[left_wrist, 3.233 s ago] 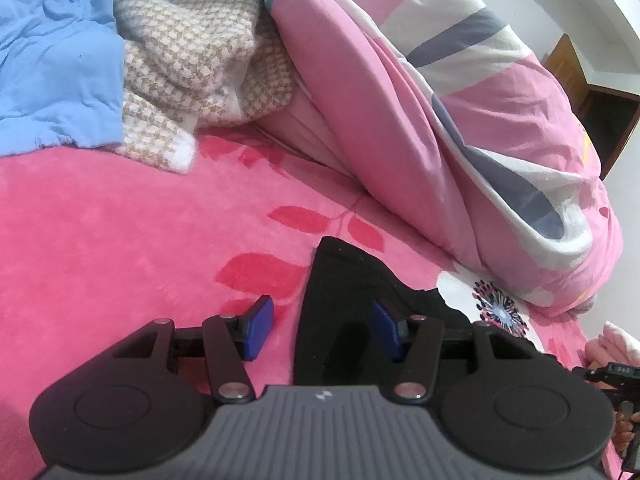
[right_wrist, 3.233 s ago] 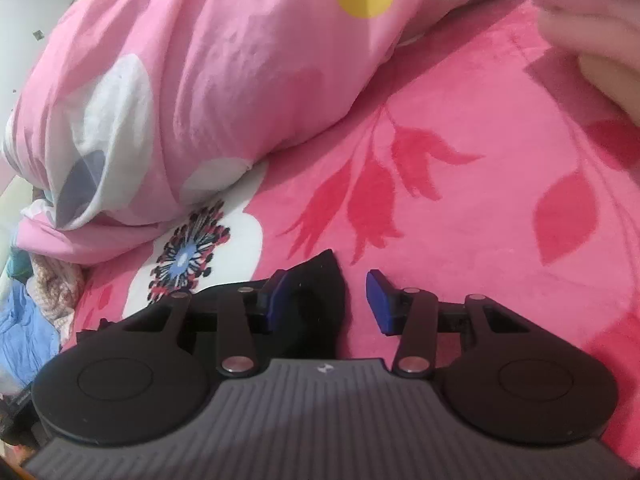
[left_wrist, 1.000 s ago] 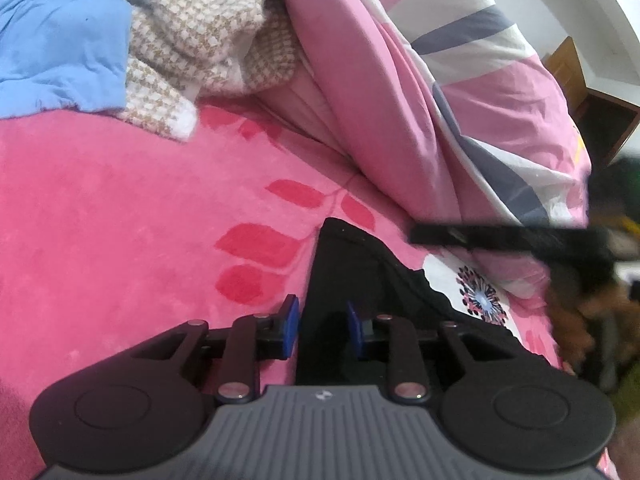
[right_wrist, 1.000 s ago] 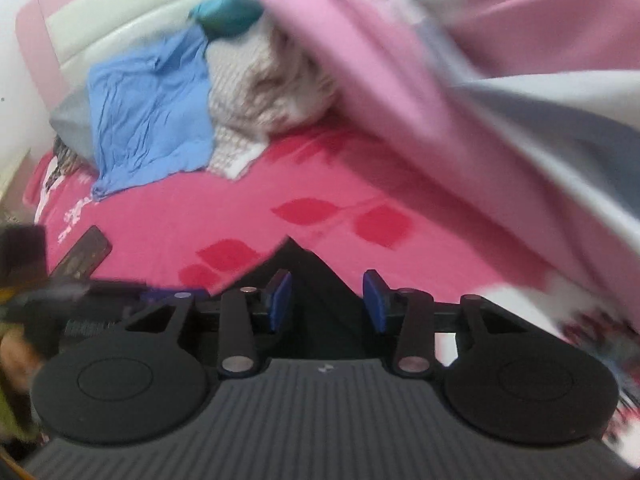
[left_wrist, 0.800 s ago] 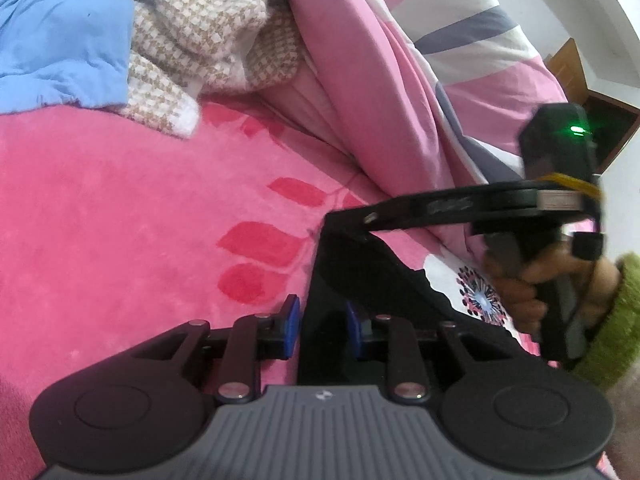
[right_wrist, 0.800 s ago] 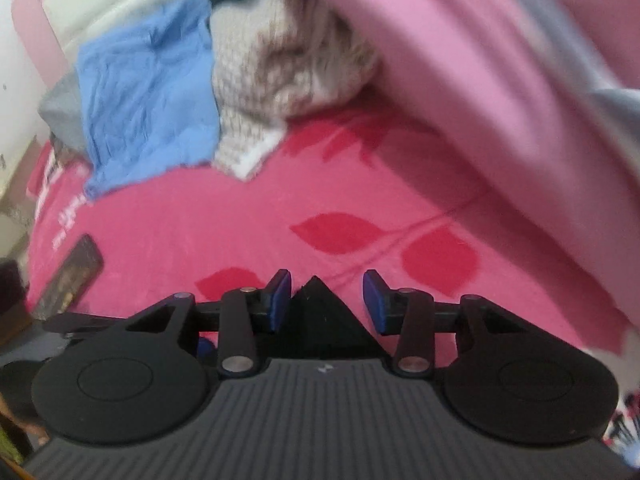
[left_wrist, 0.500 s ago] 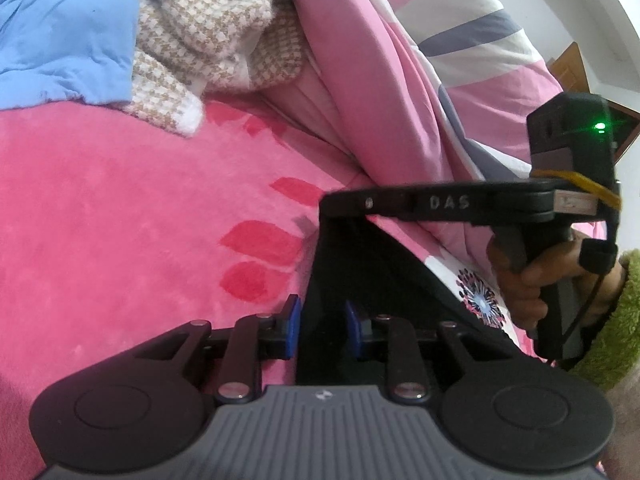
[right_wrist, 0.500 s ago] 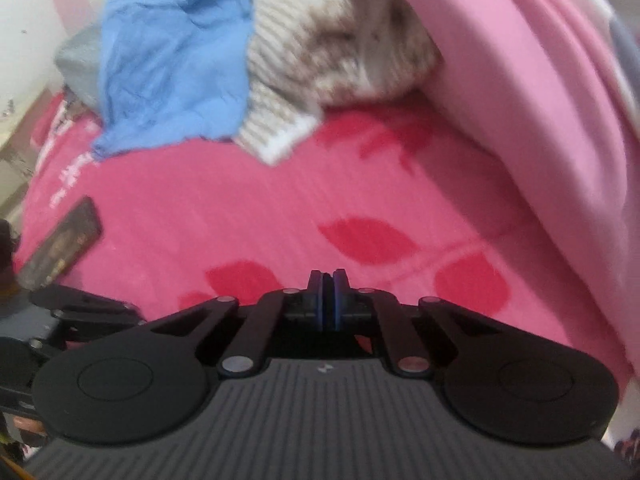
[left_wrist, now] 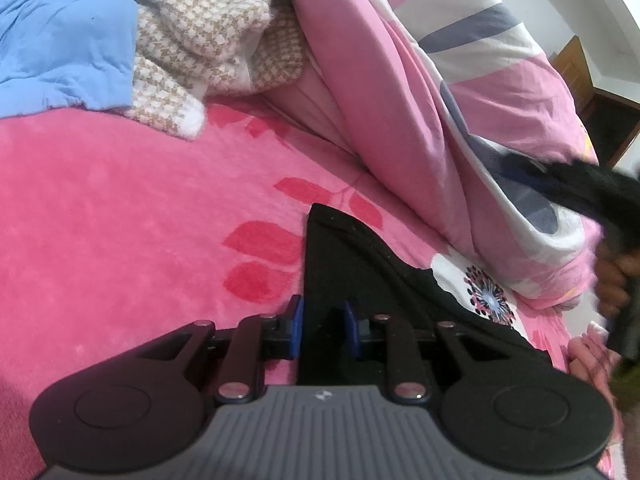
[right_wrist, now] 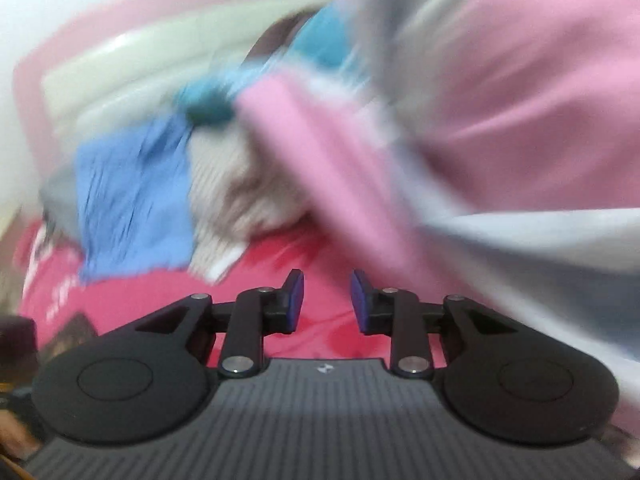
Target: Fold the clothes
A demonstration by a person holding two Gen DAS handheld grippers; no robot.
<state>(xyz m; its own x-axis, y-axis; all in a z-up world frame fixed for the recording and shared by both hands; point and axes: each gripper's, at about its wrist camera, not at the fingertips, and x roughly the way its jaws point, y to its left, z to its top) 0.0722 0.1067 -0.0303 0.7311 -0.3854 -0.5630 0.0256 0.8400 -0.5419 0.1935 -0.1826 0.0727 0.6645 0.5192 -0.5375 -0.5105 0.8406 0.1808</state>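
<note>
A black garment [left_wrist: 352, 264] lies folded into a pointed shape on the pink bedspread [left_wrist: 120, 208]. My left gripper [left_wrist: 323, 320] sits low at its near edge. The blue pads are close together, with a fold of the black cloth pinched between them. My right gripper [right_wrist: 327, 300] is lifted off the bed in a heavily blurred view. Its jaws are opening and only bedspread shows between them. In the left wrist view a hand [left_wrist: 612, 276] at the right edge holds that gripper as a dark blur, well clear of the garment.
A bunched pink, white and grey quilt [left_wrist: 400, 100] fills the right side of the bed. A blue garment [left_wrist: 60, 40] and a beige houndstooth knit [left_wrist: 208, 32] are piled at the far left. A dark flat device [right_wrist: 72, 332] lies on the bedspread. A wooden door [left_wrist: 572, 64] stands beyond the bed.
The right gripper closed at the black garment's far corner, then let go and swung up and away to the right. The left gripper kept its place on the near edge.
</note>
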